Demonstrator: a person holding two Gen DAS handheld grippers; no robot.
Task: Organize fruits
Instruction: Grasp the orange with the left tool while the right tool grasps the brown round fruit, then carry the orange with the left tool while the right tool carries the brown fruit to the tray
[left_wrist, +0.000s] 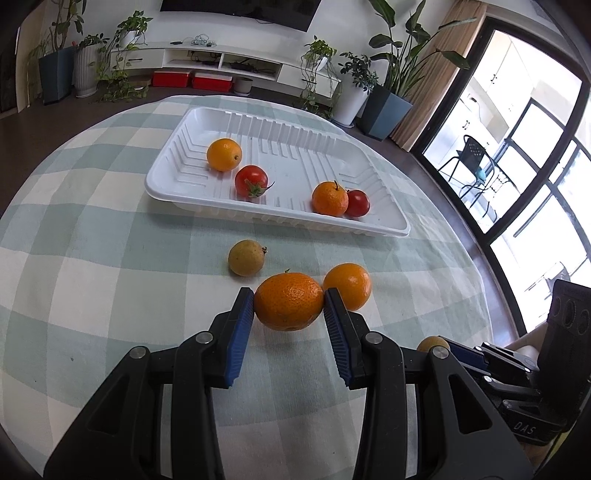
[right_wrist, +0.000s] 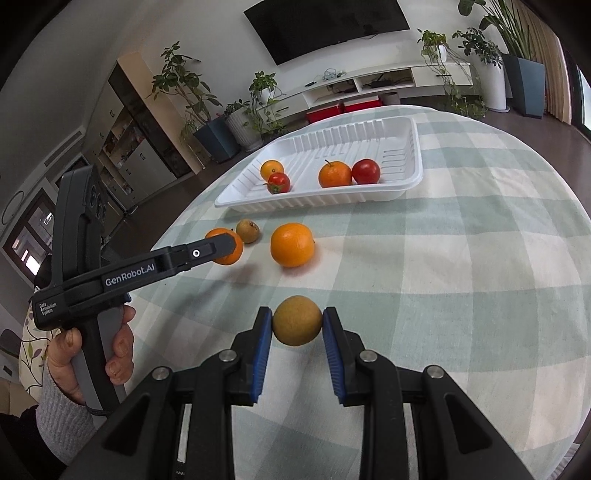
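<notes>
My left gripper (left_wrist: 289, 306) is shut on a large orange mandarin (left_wrist: 288, 302), held just above the cloth. It also shows in the right wrist view (right_wrist: 225, 246). My right gripper (right_wrist: 297, 321) is shut on a small brown-green round fruit (right_wrist: 297, 320). A white ribbed tray (left_wrist: 280, 144) holds two oranges (left_wrist: 224, 154) (left_wrist: 329, 198) and two tomatoes (left_wrist: 251, 180) (left_wrist: 357, 202). On the cloth lie another brown-green fruit (left_wrist: 246, 257) and an orange (left_wrist: 349, 286) just right of my left gripper.
The round table has a pale green and white checked cloth (right_wrist: 461, 258). The table edge curves close on the right in the left wrist view. Potted plants (left_wrist: 384, 107), a TV shelf and glass doors stand beyond the table.
</notes>
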